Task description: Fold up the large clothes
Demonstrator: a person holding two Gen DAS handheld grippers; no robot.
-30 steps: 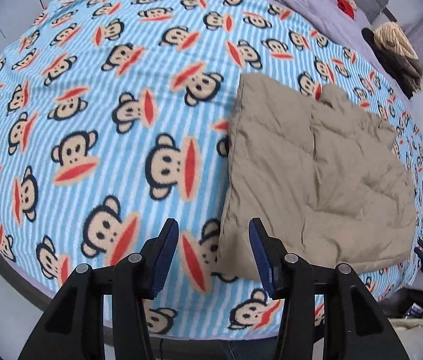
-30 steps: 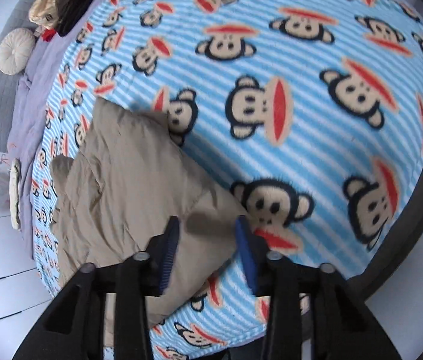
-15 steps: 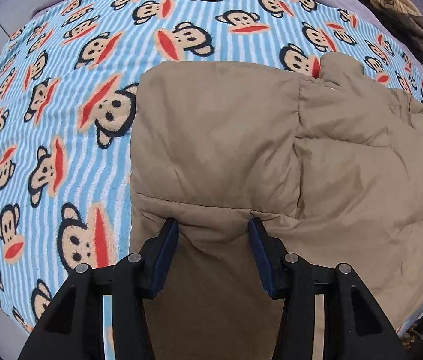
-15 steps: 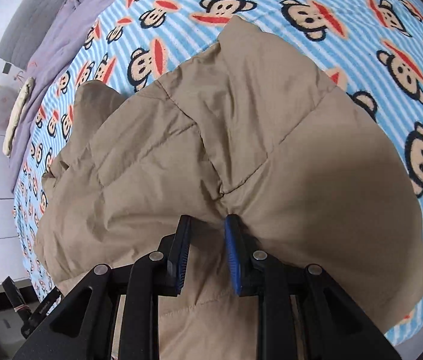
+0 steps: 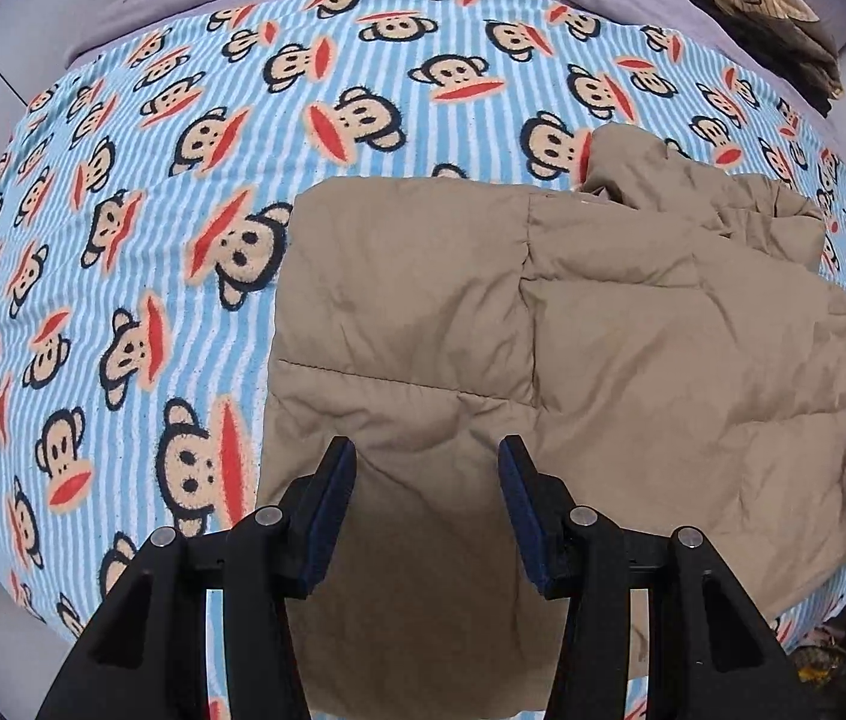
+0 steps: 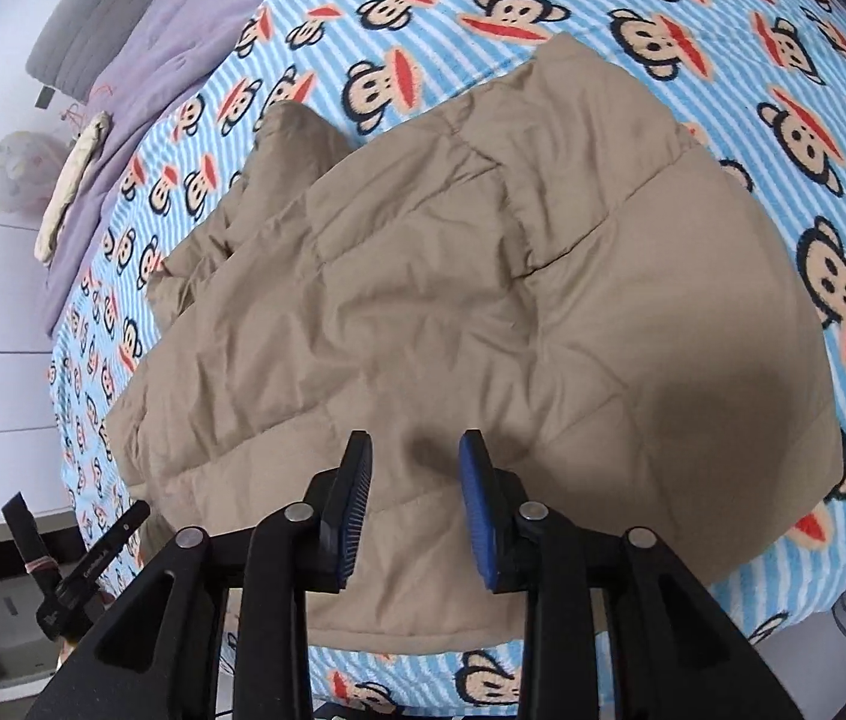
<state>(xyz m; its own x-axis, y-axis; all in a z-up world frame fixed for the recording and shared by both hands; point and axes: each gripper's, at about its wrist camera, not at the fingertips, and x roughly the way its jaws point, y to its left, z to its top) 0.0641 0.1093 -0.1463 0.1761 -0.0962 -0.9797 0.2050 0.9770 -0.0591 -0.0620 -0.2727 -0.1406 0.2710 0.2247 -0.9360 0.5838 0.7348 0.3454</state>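
A tan quilted jacket (image 5: 573, 330) lies folded and fairly flat on the bed; it also shows in the right wrist view (image 6: 483, 276). Its rumpled hood or sleeve end (image 5: 723, 198) bunches at the far right. My left gripper (image 5: 428, 468) is open and empty, hovering just above the jacket's near left part. My right gripper (image 6: 414, 462) is open and empty, just above the jacket's near edge. Neither holds cloth.
The bed is covered by a blue-striped monkey-print blanket (image 5: 153, 240), with a purple sheet (image 6: 171, 42) beyond it. A pile of dark and striped clothes (image 5: 771, 18) sits at the far right corner. The bed's near edge runs just below the grippers.
Both grippers have drawn back from the jacket. The right jaws, nearly closed half a second ago, have opened wider. The jacket lies where it was.
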